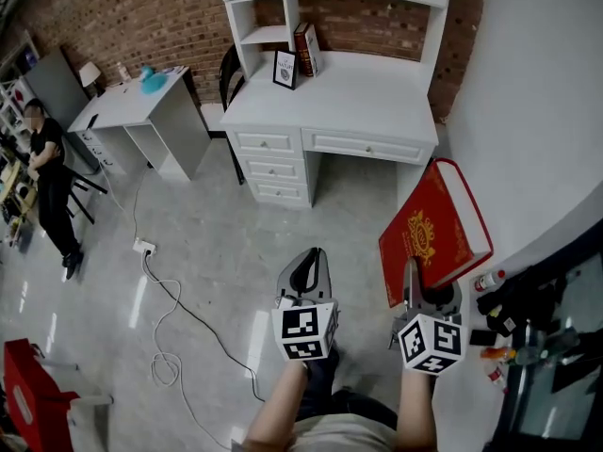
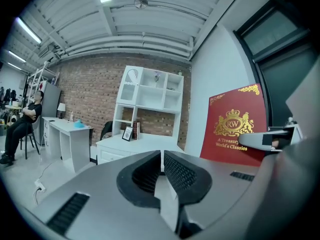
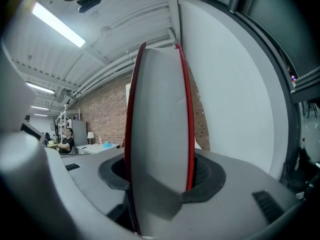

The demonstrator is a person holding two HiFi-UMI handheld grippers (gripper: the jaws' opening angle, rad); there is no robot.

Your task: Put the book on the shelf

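Note:
A thick red book (image 1: 433, 234) with a gold crest is held up in the air at the right, and my right gripper (image 1: 415, 295) is shut on its lower edge. The right gripper view shows the book's white page block (image 3: 160, 134) standing upright between the two black pads. My left gripper (image 1: 306, 271) hangs beside it, shut and empty, with its pads (image 2: 175, 171) touching. The red cover (image 2: 235, 126) shows at the right in the left gripper view. The white desk with a shelf unit (image 1: 330, 92) stands ahead, with two upright books (image 1: 306, 50) in an open shelf bay.
A framed picture (image 1: 285, 69) leans on the desk top. A second white desk (image 1: 141, 111) stands at the left, and a seated person (image 1: 47, 177) is at the far left. A cable with a power strip (image 1: 144, 248) lies on the floor. A white wall (image 1: 528, 121) rises at the right.

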